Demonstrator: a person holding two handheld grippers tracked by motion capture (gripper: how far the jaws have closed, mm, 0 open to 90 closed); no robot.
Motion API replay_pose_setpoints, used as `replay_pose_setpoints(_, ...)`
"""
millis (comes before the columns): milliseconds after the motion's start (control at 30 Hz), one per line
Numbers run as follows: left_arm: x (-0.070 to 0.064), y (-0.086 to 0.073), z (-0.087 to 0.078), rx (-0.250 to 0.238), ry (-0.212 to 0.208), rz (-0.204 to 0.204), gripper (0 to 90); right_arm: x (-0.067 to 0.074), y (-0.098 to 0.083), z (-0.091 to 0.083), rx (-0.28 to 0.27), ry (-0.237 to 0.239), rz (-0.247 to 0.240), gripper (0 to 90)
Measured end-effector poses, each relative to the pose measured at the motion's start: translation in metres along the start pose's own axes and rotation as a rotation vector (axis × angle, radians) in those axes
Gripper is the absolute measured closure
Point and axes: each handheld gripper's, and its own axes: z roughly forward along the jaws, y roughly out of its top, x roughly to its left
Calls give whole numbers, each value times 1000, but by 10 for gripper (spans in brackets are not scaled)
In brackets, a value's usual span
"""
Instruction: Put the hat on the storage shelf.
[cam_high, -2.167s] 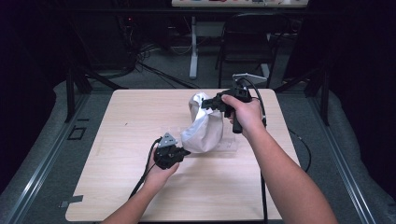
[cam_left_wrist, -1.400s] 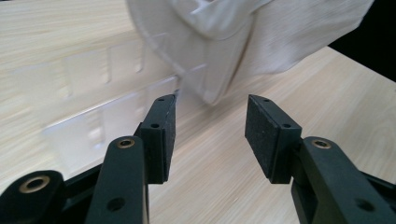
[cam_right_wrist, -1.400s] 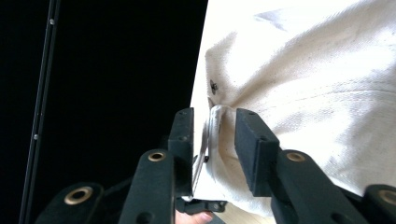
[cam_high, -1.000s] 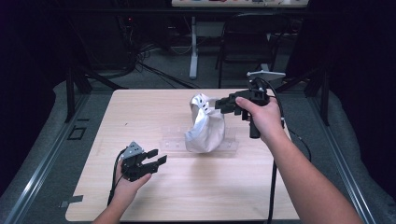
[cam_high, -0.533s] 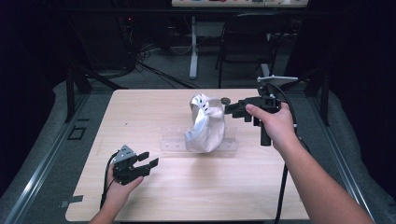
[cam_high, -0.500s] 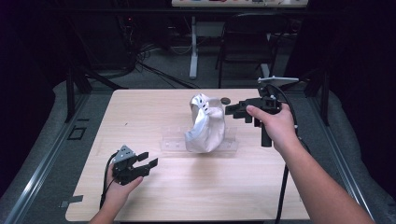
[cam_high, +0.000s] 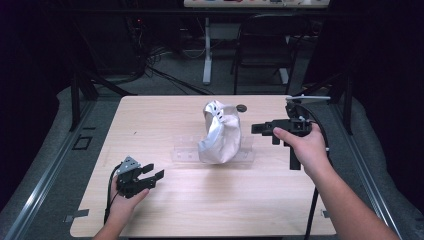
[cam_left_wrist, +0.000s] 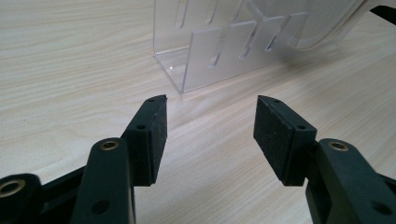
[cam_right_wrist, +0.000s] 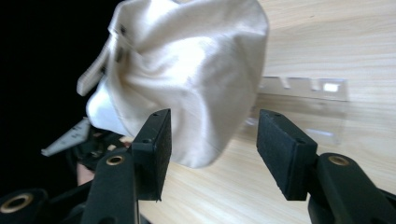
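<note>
My right tool (cam_high: 261, 129) has just been opening, empty, beside the cap (cam_high: 220, 132) sitting on its clear stand (cam_high: 182, 153); my left tool (cam_high: 152, 173) is hovering agape, empty, over the bench (cam_high: 210, 200).

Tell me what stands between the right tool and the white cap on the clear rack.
Nothing visible. The right tool hangs with open jaws beside the white cap, which sits on the clear rack; bare table lies under the gap. A small dark disc lies behind the cap, off that line.

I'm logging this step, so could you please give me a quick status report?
Left gripper and right gripper open, holding nothing, right one just opened. White cap sits on clear stand. Nothing in the way.
</note>
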Motion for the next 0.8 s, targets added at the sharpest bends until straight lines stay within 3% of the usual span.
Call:
replay_pose_setpoints(467, -4, -3, -2, 5, -10, -5, 449, -20, -41, 0, -49, -80, -141, 465)
replay_pose_setpoints(633, -3, -5, -4, 7, -8, -5, 448, -35, -60, 7, -62, -60, -142, 448)
replay_pose_setpoints(800, -2, -6, -4, 13, -1, -15, 447, -49, -83, 18, -74, -60, -191, 521)
